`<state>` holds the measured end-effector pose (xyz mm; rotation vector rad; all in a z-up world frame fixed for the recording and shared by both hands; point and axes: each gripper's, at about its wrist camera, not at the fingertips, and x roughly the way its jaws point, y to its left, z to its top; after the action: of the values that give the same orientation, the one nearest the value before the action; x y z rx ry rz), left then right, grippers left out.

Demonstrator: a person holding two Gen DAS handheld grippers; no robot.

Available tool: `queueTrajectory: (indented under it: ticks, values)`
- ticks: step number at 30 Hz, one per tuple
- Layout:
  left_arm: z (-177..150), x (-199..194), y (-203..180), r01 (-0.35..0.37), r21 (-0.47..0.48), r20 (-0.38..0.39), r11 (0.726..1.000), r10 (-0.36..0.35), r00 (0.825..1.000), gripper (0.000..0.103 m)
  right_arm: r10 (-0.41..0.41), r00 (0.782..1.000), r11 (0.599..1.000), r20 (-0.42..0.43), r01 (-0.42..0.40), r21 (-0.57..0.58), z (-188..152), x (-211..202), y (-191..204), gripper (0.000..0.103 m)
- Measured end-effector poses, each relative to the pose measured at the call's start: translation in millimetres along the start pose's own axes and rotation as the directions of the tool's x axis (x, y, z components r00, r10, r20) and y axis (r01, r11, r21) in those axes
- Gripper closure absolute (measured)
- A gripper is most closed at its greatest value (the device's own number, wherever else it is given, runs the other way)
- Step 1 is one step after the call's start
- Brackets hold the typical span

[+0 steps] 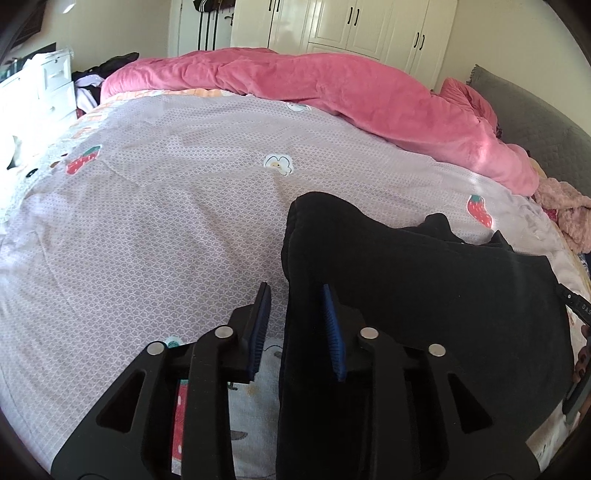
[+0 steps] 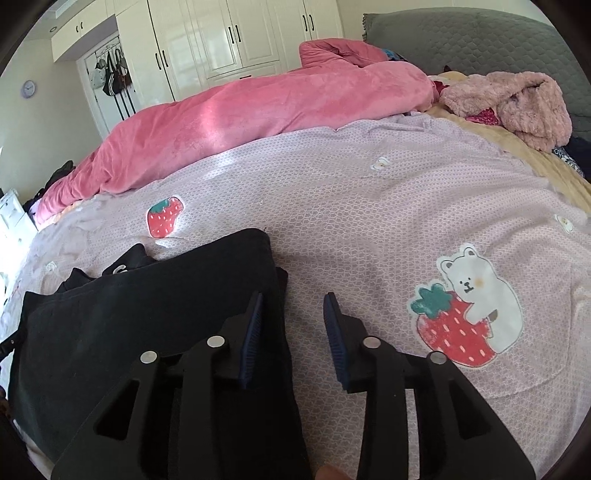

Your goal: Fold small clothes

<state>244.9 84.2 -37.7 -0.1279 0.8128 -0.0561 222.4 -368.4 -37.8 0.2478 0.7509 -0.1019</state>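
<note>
The black garment [image 1: 406, 288] lies folded flat on the lilac bedspread [image 1: 166, 221] near the bed's front edge. The left tongs [image 1: 295, 295] straddle its left edge, narrowly parted, the pads not pressing the cloth. The right tongs [image 2: 293, 301] sit over its right edge, a little apart too, gripping nothing. Behind it a pink duvet [image 2: 221, 129] is bunched along the bed, with white wardrobes [image 2: 229, 33] beyond.

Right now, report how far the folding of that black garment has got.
Done: the black garment lies doubled on the lilac bedspread. In hand: nothing; the left gripper and right gripper stand open at its two side edges, pads clear. Left: any further fold.
</note>
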Motion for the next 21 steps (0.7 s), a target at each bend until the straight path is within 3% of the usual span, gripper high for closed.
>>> queueTrajectory:
  ticks: [5, 8, 10, 15, 21]
  values:
    - [-1, -13, -3, -0.009, 0.006, 0.003, 1.0, 0.009, 1.0, 0.065, 0.008, 0.998, 1.0, 0.056, -0.007, -0.021, -5, -28, 0, 0.058]
    - [0, -27, -11, -0.018, 0.034, 0.041, 0.999, 0.016, 0.999, 0.05, 0.046, 0.995, 0.997, 0.089, -0.041, -0.058, -10, -46, 13, 0.054]
    - [-3, -39, -18, -0.031, 0.07, 0.069, 0.997, 0.026, 0.997, 0.048, 0.088, 0.991, 0.993, 0.102, -0.079, -0.09, -14, -55, 27, 0.05]
    - [-21, -53, -31, -0.04, 0.138, 0.059, 0.99, 0.032, 0.998, 0.039, 0.18, 0.983, 0.969, 0.041, -0.171, -0.177, -31, -61, 65, 0.043]
    - [-44, -27, -37, -0.053, 0.19, -0.073, 0.98, 0.068, 0.995, 0.034, 0.108, 0.989, 0.975, -0.103, -0.126, -0.186, -55, -38, 73, 0.042]
